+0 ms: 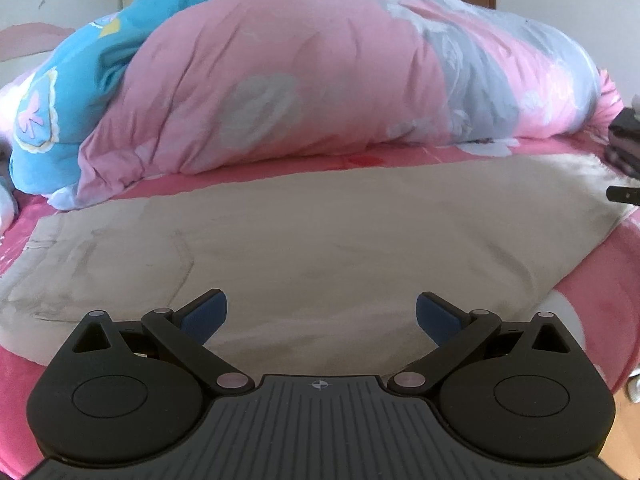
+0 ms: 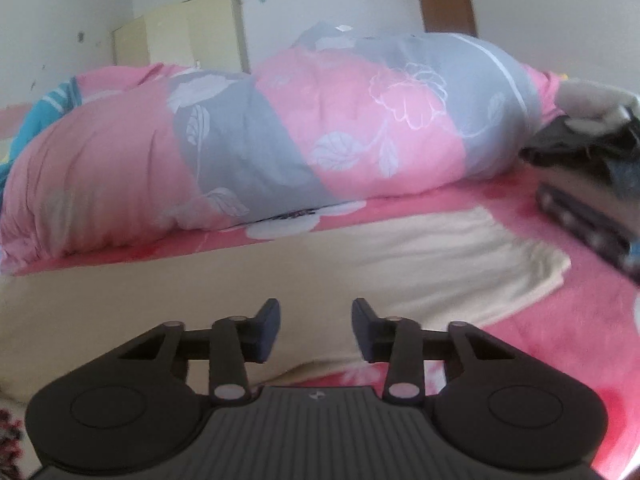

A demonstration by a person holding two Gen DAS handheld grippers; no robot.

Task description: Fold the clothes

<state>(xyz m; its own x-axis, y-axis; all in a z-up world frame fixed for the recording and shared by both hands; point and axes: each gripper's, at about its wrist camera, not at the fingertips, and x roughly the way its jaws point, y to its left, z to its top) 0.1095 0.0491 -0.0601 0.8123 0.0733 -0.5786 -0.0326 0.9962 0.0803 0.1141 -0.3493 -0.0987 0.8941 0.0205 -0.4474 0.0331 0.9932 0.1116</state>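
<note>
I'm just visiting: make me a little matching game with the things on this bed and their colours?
Things:
1. flat cloth garment
2. rolled puffy quilt
3. bed sheet
4. crumpled blanket at the left

Colours:
A. turquoise blue
B. beige
C. pink with grey floral patches
D. bright pink

Pairs: 1-B, 2-C, 3-D, 4-A

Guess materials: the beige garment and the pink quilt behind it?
Beige garment: looks like matte woven cotton, twill perhaps; it lies flat with stitched seams and faint creases. Pink quilt: thin printed cotton-like cover over soft filling, judging by its puffy bulk and fine wrinkles; slight sheen. Neither is certain from looks alone.
</note>
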